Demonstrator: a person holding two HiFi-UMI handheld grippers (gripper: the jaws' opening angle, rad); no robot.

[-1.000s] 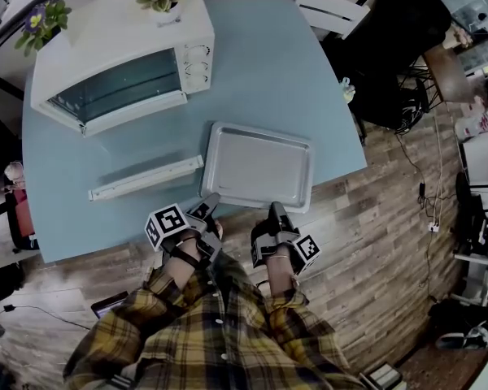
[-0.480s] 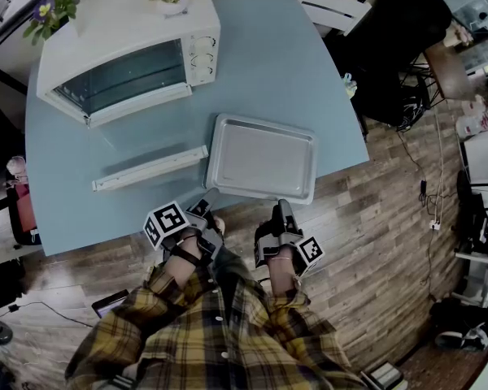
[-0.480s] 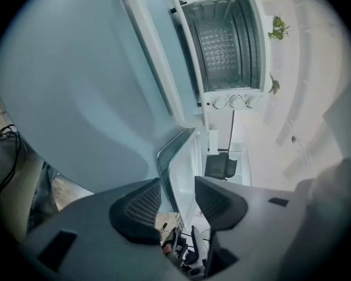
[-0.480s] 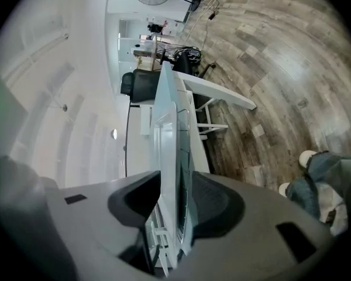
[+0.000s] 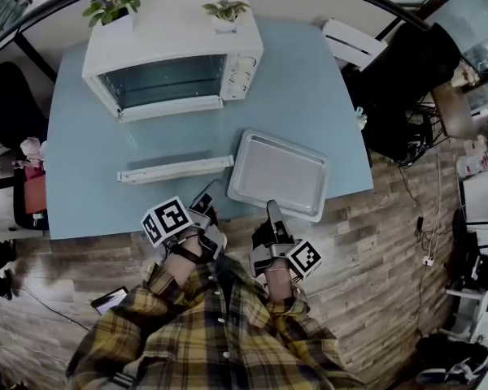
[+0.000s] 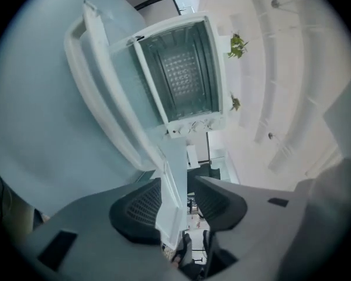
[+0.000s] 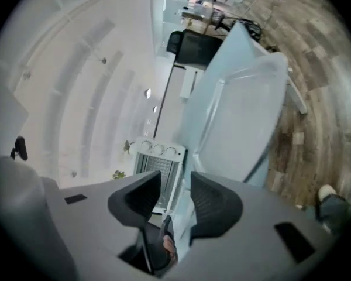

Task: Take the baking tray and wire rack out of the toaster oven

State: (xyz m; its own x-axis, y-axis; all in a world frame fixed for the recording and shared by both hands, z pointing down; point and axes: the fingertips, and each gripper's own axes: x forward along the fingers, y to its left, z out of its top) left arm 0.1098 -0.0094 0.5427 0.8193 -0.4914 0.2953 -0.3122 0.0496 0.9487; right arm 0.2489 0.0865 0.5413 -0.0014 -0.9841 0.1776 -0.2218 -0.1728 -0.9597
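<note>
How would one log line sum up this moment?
baking tray: on table, outside toaster oven | left gripper: open | right gripper: just opened, nothing held

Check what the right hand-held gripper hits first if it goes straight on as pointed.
Probably the silver rectangular metal baking tray, its near rim just ahead of the right hand-held gripper; height is unclear.

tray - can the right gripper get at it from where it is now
Probably yes. The tray lies at the table's near edge, just ahead of the right gripper, with nothing between them. Its jaws have just been opening and are empty.
</note>
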